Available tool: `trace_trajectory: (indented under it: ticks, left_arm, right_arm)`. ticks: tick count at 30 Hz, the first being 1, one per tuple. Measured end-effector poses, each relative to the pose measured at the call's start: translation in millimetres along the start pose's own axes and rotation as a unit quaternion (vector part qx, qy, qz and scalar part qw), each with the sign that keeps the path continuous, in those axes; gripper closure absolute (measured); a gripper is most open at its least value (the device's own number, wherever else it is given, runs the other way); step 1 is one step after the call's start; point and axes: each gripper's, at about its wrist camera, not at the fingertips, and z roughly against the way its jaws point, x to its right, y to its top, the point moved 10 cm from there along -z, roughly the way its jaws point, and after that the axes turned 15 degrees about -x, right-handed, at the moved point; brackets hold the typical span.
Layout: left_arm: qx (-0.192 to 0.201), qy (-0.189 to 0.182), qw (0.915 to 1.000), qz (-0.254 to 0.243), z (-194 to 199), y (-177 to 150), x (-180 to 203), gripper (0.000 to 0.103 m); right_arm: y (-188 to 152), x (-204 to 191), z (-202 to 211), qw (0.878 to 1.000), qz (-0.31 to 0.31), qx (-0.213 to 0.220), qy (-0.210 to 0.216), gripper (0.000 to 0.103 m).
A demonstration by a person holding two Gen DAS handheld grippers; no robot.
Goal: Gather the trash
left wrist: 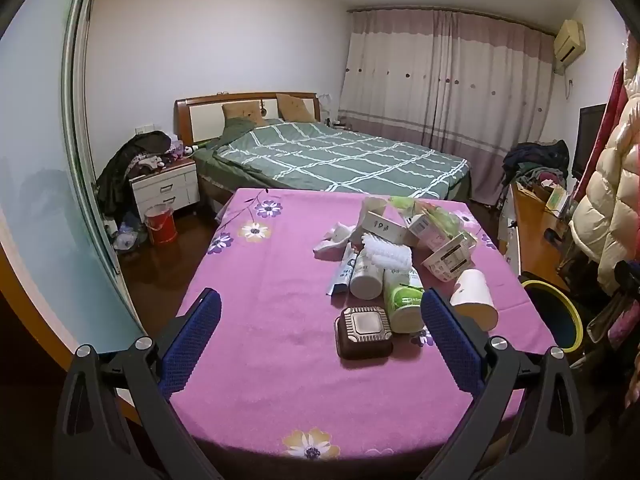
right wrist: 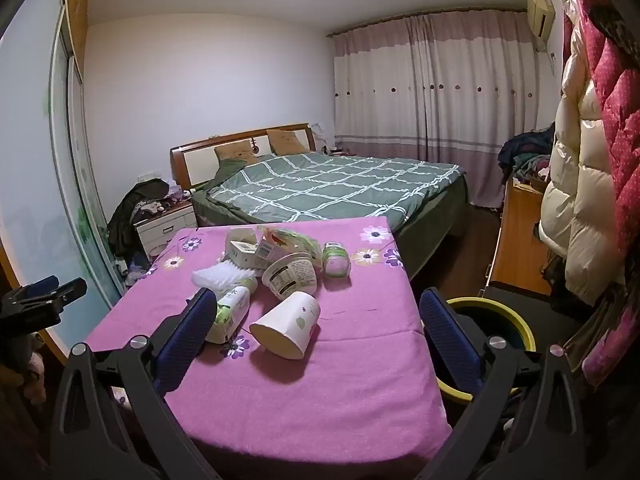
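A pile of trash lies on the pink flowered tablecloth. It includes a brown square container, a green-and-white bottle, a tipped white paper cup, a yogurt tub and small cartons. My left gripper hovers open over the near side of the table, the brown container just ahead between its fingers, untouched. My right gripper is open too, and the paper cup lies on its side between its fingers, not gripped. The yogurt tub and a green bottle lie beyond.
A dark bin with a yellow rim stands on the floor at the table's right edge, rim visible. A bed lies behind the table. Coats hang at the right, and a nightstand with a red bucket stands far left.
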Motion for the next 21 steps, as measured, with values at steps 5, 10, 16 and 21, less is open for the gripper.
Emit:
trace_trajectory:
  ticks: [5, 10, 16, 21]
  left_arm:
    - [0.001, 0.000, 1.0000, -0.002, 1.7, -0.5, -1.2, 0.005]
    - [-0.003, 0.002, 1.0000, -0.004, 1.8, 2.3, -0.3, 0.005]
    - [-0.006, 0.002, 1.0000, -0.008, 2.3, 0.3, 0.6, 0.005]
    - [-0.010, 0.002, 0.9999, -0.011, -1.9, 2.5, 1.9, 0.005]
  right_arm:
    - [-0.2, 1.2, -1.3, 1.000, -0.001, -0.002, 0.000, 0.006]
    - [0.3, 3.2, -2.1, 1.000, -0.004, -0.003, 0.002, 0.006]
    - [-0.3, 2.9, -0.3, 1.000, -0.005, -0.004, 0.003, 0.006]
    - [-2.8, 0.6, -4.9, 1.000, -0.004, -0.006, 0.002, 0.006]
